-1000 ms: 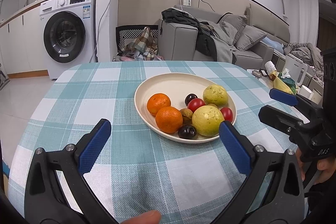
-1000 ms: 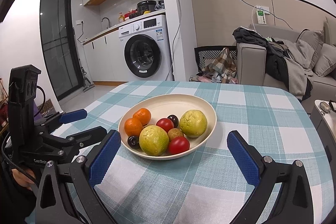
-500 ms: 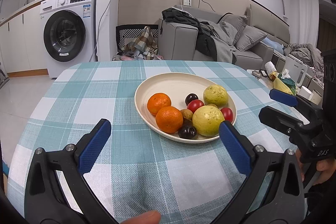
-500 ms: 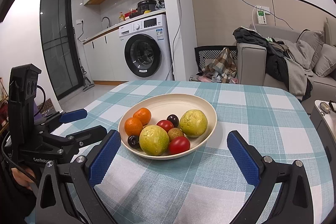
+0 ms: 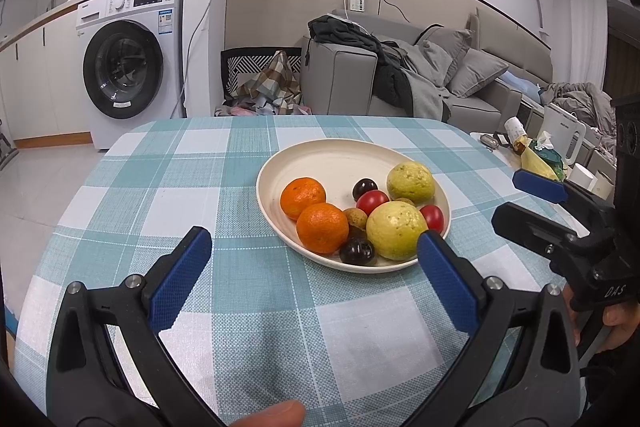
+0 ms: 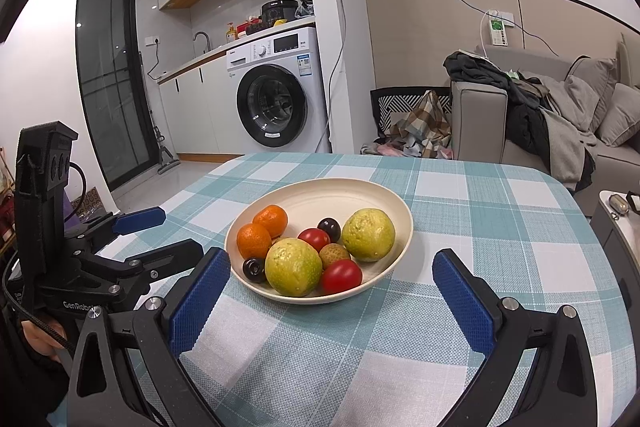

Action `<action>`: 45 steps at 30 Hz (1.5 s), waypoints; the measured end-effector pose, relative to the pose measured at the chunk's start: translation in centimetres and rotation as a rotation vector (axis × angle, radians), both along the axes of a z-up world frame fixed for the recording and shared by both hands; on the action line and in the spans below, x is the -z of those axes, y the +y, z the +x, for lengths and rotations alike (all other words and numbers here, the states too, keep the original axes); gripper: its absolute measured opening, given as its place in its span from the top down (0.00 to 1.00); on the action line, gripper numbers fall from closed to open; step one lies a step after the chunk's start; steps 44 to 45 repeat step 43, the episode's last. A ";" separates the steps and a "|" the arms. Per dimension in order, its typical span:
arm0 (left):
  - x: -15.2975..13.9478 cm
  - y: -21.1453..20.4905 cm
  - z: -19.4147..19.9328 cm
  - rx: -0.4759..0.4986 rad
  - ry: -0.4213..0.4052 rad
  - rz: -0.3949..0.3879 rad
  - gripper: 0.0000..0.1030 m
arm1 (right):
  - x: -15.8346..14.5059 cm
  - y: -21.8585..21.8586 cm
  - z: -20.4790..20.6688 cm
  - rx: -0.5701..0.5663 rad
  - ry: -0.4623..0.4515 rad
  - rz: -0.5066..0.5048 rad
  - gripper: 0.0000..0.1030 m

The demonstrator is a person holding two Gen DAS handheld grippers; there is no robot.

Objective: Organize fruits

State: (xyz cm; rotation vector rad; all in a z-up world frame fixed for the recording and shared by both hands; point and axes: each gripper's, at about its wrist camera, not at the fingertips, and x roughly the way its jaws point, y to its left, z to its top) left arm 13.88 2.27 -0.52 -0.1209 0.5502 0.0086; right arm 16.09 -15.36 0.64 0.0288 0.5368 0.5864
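Fruits fill the round plate, no clear long axis; both jaws released.

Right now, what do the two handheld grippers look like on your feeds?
Both are black plastic with silver screws. The left gripper and right gripper have blue textured pads on their fingers. The left body reads "GenRobo", partly cut off, with a black cable; the right reads "DAS".

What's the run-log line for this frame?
left gripper: open, empty | right gripper: open, empty | fruit: all in plate | table: no loose fruit seen | phase: pre-grasp
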 end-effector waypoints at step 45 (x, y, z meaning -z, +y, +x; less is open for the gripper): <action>0.0 -0.6 0.3 0.008 -0.007 0.001 0.00 | 0.1 0.1 0.0 -0.004 -0.001 -0.005 0.00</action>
